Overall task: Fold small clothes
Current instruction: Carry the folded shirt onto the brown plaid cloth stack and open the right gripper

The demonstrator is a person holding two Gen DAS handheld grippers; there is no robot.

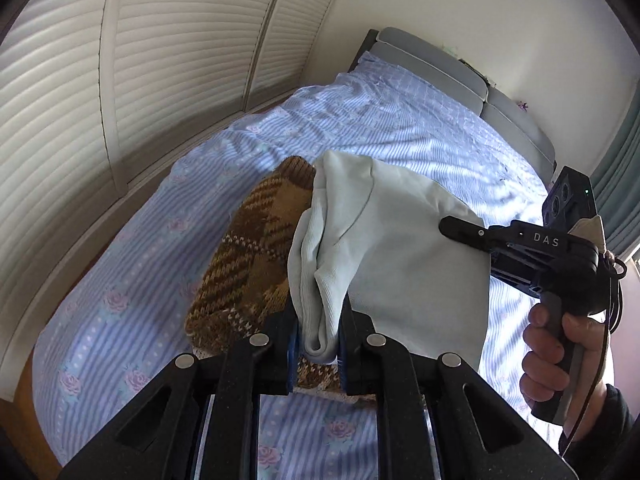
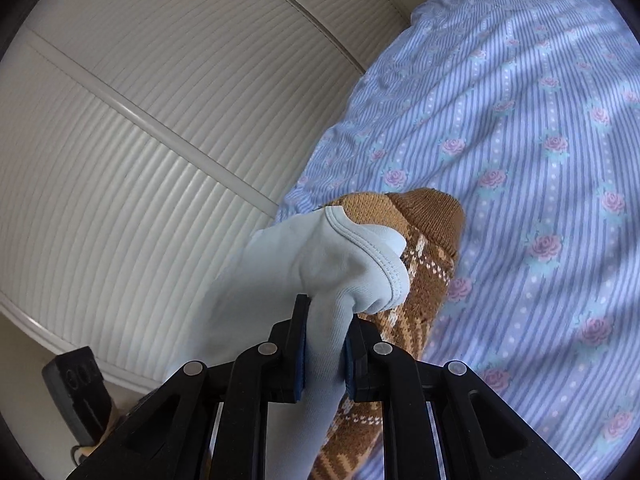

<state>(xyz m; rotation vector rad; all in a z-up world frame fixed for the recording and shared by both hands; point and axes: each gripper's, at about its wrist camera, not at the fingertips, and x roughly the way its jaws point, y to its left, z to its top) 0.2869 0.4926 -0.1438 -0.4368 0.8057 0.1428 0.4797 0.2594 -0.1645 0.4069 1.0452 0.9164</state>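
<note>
Both wrist cams sit close above the bed (image 1: 160,280), angled down toward the louvred doors (image 1: 140,80). Left cam faces the headboard (image 1: 440,64). Shared: pale blue garment (image 2: 304,256), brown knit (image 2: 428,240).

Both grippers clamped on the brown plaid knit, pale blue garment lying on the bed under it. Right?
Swapped. Both the left gripper and right gripper clamp the pale blue garment; the brown plaid knit lies on the bed beneath. Both wrist views show it.

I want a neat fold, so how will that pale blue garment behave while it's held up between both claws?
Probably floppy: the pale blue garment sags and creases between the left claw and right claw. Likely light, since it hangs from small pinches. Its ribbed knit looks grippy, not slippery.
</note>
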